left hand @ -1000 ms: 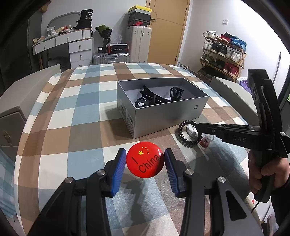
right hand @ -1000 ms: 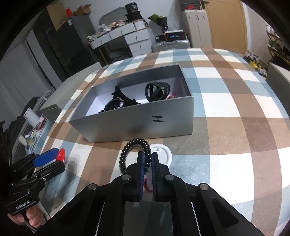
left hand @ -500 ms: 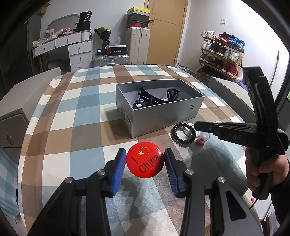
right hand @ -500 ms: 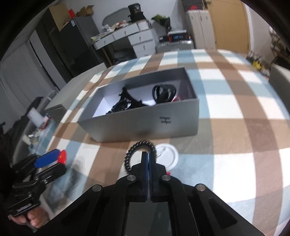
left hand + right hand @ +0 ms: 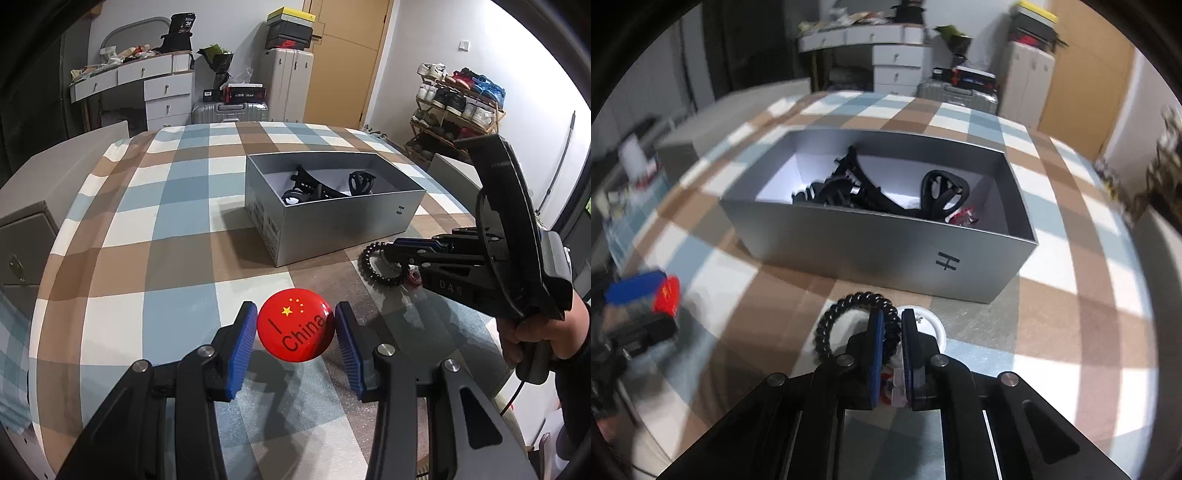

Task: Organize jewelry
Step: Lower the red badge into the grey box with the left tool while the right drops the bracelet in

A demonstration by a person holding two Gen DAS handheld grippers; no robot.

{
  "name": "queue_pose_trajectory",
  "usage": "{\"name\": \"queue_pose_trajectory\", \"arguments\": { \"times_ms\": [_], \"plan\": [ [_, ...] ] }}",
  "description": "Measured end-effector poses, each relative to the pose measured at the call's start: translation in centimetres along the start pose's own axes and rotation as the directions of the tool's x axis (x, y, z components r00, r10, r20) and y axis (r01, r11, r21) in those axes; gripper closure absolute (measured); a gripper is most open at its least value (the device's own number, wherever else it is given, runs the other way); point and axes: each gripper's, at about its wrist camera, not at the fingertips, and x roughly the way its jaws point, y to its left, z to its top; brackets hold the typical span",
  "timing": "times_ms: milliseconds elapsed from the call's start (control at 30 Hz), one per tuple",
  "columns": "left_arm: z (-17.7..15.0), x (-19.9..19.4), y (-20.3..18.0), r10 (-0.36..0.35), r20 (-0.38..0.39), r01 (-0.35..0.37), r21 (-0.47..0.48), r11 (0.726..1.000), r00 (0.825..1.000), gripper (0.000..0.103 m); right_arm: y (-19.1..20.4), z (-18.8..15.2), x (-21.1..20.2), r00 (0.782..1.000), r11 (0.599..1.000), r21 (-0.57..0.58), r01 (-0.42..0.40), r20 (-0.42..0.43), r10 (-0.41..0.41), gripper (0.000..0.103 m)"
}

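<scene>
A red round badge [image 5: 295, 325] printed "I China" sits between the blue pads of my left gripper [image 5: 295, 334], which is shut on it above the checked tablecloth. To the right, my right gripper [image 5: 388, 253] [image 5: 892, 343] is shut on one side of a black coiled hair tie [image 5: 371, 264] [image 5: 846, 306], just in front of the open grey box [image 5: 332, 236] [image 5: 871, 251]. Inside the box lie black hair claws [image 5: 849, 188] [image 5: 943, 192] and a small red item [image 5: 964, 217]. The right wrist view is blurred.
A white round disc [image 5: 925, 320] lies on the cloth under the right gripper's tips, with a small red and clear piece [image 5: 413, 277] beside it. Grey chair backs [image 5: 22, 254] [image 5: 450, 173] stand at the table's edges. Suitcases, a dresser and a shoe rack line the far walls.
My right gripper has rolled and swung sideways, so its view now faces the box's long wall more squarely; the coiled tie stays in its pads. My left gripper and the badge have not moved.
</scene>
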Motion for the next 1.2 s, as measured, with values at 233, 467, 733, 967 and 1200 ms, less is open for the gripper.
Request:
{"name": "queue_pose_trajectory", "arguments": {
  "times_ms": [233,467,733,967,1200],
  "plan": [
    [0.5,-1.0,-0.3,-0.011,0.035,0.010,0.012,1.000,0.999,0.065,-1.4,-0.4,-3.1,0.985,0.991,0.070,-0.114,0.141,0.103,0.095],
    [2.6,-1.8,-0.7,-0.017,0.087,0.014,0.030,0.999,0.996,0.065,-3.1,-0.4,-7.0,0.945,0.969,0.145,-0.201,0.291,0.153,0.095],
    [6.8,-0.8,-1.1,-0.041,0.132,0.036,0.043,0.998,0.990,0.065,-5.8,1.8,-9.2,0.898,0.944,0.191,-0.268,0.405,0.173,0.094],
    [10.0,1.7,-1.8,-0.073,0.130,0.068,0.046,0.997,0.989,0.065,-7.0,4.3,-9.2,0.875,0.942,0.188,-0.279,0.455,0.168,0.094],
    [10.7,3.9,-2.5,-0.089,0.091,0.085,0.049,0.995,0.992,0.065,-7.0,6.1,-7.2,0.874,0.943,0.164,-0.290,0.446,0.192,0.094]
  ]
}}
